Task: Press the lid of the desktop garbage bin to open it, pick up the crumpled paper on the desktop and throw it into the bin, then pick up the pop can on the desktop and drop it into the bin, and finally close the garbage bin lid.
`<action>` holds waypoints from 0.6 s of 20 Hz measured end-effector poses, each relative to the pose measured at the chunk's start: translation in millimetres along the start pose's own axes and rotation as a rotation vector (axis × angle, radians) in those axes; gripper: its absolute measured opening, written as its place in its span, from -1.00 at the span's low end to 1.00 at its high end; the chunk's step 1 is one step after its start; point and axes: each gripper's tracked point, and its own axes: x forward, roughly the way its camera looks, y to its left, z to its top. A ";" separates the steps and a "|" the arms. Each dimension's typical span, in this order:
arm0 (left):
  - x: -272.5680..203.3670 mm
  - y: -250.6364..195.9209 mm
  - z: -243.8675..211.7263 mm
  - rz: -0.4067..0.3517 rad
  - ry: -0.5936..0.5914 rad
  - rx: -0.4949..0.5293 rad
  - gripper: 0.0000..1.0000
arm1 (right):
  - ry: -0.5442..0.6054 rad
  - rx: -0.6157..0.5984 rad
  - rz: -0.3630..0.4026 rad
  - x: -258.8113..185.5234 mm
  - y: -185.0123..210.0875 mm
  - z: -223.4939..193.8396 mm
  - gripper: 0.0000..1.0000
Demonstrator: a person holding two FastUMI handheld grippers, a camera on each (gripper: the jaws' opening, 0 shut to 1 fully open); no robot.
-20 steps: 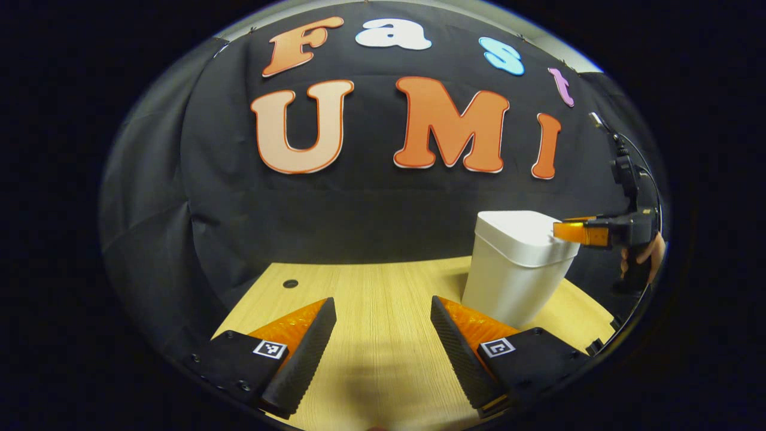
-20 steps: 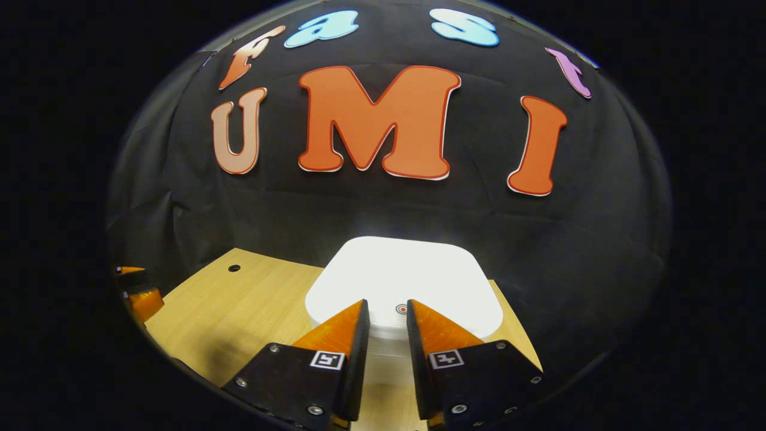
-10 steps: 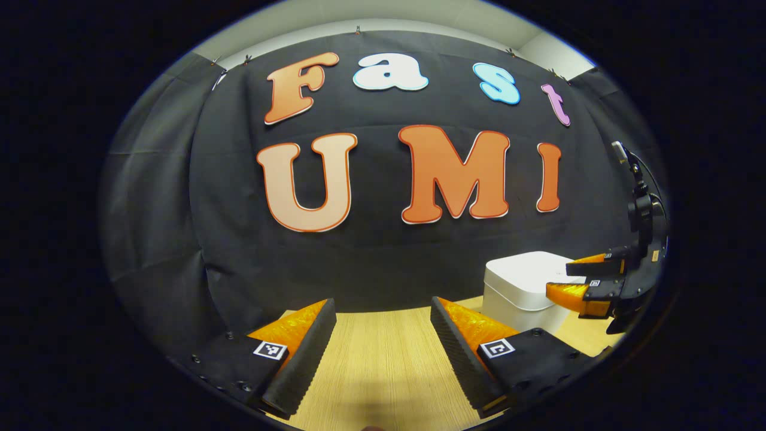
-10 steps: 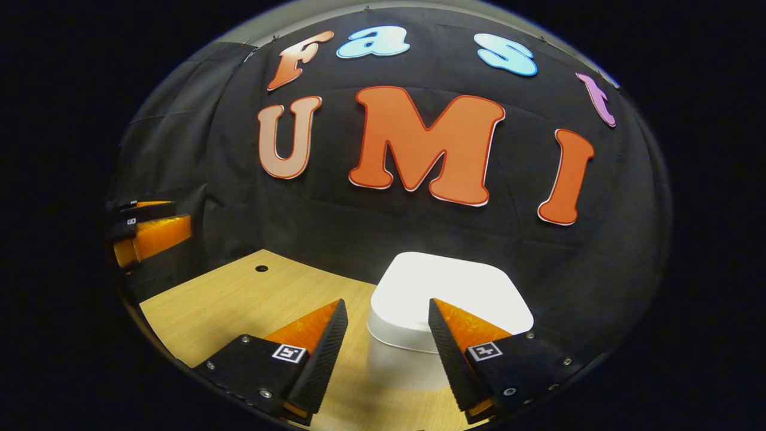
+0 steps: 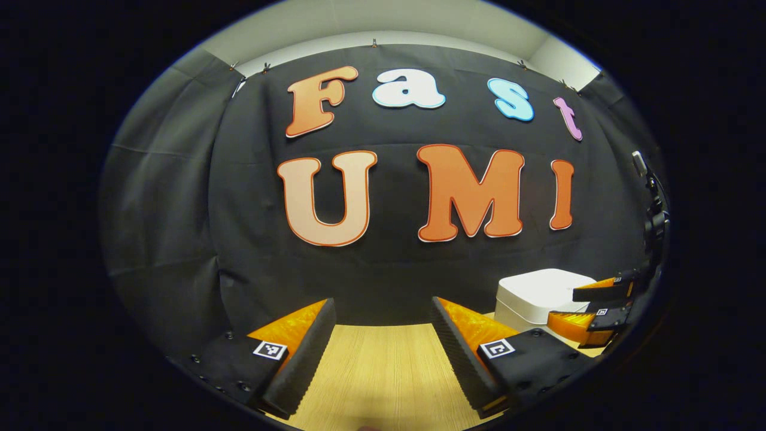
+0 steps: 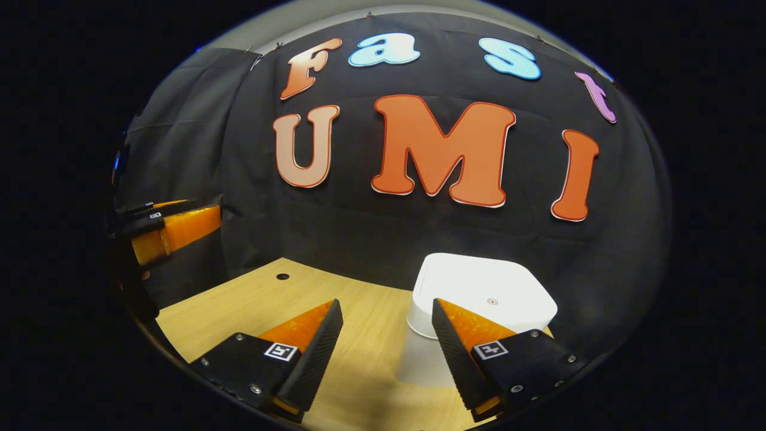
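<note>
The white garbage bin (image 5: 534,291) stands on the wooden desk with its lid down. In the right gripper view the bin (image 6: 482,291) sits just beyond my right finger, low and right of centre. My right gripper (image 6: 386,302) is open above the desk, nothing between its fingers, and it appears beside the bin as the right gripper (image 5: 564,307) in the left gripper view. My left gripper (image 5: 383,302) is open and holds nothing, raised over the desk left of the bin. The left gripper (image 6: 214,216) hangs at the left edge of the right gripper view.
The wooden desk (image 6: 239,311) has a small round cable hole (image 6: 282,276) near its back left. Black cloth closes off the back and sides just behind the bin. A hand (image 6: 143,274) shows under the far gripper.
My right gripper has backed off from above the bin lid and gone from nearly shut to open. Both grippers have risen and tilted upward. The lid stays down.
</note>
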 end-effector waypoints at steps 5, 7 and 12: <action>-3.5 -0.4 -1.0 0.002 -0.012 0.012 1.00 | 0.001 0.016 -0.002 -2.6 3.7 -1.1 0.83; -4.5 0.2 -0.8 -0.001 -0.014 0.015 1.00 | -0.001 0.027 0.000 -2.9 6.3 -1.1 0.83; -6.3 3.6 -1.7 0.005 -0.022 0.022 1.00 | -0.004 0.026 -0.005 -3.2 12.2 -0.2 0.83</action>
